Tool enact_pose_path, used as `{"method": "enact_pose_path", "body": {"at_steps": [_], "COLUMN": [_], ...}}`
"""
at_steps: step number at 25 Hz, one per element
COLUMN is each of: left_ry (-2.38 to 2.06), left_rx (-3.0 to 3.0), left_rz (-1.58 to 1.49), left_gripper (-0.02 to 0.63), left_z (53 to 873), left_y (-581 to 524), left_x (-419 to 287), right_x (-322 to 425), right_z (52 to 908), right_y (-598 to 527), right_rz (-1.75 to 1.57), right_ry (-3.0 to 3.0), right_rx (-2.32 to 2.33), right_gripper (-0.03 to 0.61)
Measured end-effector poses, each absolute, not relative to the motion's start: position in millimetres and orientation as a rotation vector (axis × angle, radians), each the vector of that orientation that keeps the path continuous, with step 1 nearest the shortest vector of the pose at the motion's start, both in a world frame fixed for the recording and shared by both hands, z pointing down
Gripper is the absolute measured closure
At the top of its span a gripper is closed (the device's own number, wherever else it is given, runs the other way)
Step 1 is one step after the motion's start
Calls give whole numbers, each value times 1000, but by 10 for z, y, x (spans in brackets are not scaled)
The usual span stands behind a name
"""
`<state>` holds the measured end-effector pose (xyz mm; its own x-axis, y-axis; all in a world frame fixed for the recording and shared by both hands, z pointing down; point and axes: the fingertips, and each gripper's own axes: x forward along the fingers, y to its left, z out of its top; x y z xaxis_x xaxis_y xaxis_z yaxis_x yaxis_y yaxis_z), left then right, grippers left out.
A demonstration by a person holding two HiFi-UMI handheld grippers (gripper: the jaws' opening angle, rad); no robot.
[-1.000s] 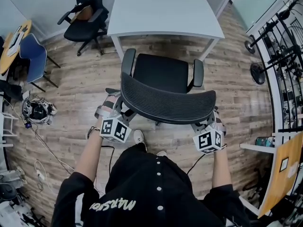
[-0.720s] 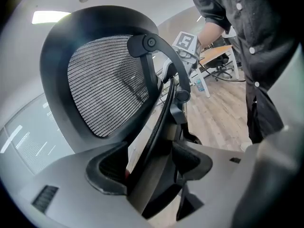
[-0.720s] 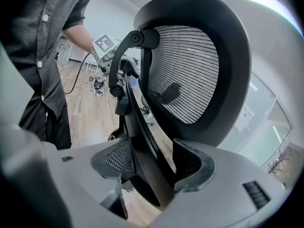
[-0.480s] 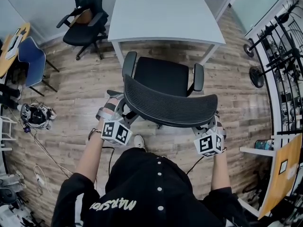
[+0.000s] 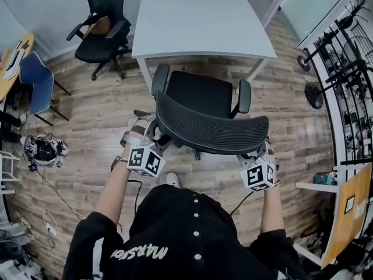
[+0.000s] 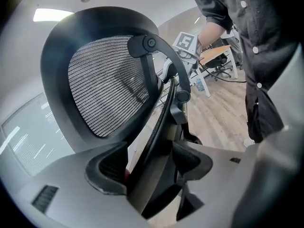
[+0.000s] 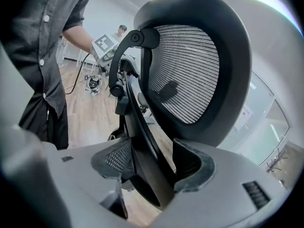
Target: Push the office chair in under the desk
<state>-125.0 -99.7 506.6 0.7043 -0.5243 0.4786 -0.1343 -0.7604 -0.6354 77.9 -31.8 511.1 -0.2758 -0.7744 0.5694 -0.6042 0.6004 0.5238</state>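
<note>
While the white desk (image 5: 204, 22) is filling the upper middle of the head view, the office chair (image 5: 198, 95) is rolling up the frame toward it. A second ago a clear strip of wooden floor (image 5: 99, 115) was showing between the seat's front and the desk's near edge. Now that strip is nearly closing, and the armrests (image 5: 159, 77) are sitting just below the edge. To my eye the seat is not yet going under, so the push is looking well along but unfinished.

Below the seat, the mesh backrest (image 5: 210, 130) is curving across the centre, with the person standing right behind it at the bottom of the frame. The left gripper (image 5: 152, 134) is gripping the backrest's left end and the right gripper (image 5: 259, 153) its right end. In each gripper view the backrest's dark frame is running between widely spread pads (image 6: 107, 167), which are bearing on it from both sides, so both grippers are clamping the frame rather than just leaning on it. That is keeping the chair steered straight at the gap between the desk legs.
</note>
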Motion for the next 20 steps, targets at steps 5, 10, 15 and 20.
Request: {"method": "enact_pose_path", "body": {"at_steps": [5,10,15,20], "left_ry": [501,505,512,529], "left_rx": [-2339,-2328,-2327,-2322], "left_rz": [-892,-882,-884,-889], "left_gripper": [307,307,307,307], "left_z": [5074,5051,5065,5062], "left_y": [-1136,-1298,-1431,-1576], "left_x": [-1216,-1156,-1087,-993], "right_x": [817,877,950,1046], "right_z": [5125,5104,5109,5111], "right_y": [-457,-631,-777,-945], "right_rz": [-258,-258,-266,-283], "right_ry": [-1983,-1987,-1985,-1989], "right_rx": [1104,1099,1097,1092], "right_gripper": [291,291,291,290]}}
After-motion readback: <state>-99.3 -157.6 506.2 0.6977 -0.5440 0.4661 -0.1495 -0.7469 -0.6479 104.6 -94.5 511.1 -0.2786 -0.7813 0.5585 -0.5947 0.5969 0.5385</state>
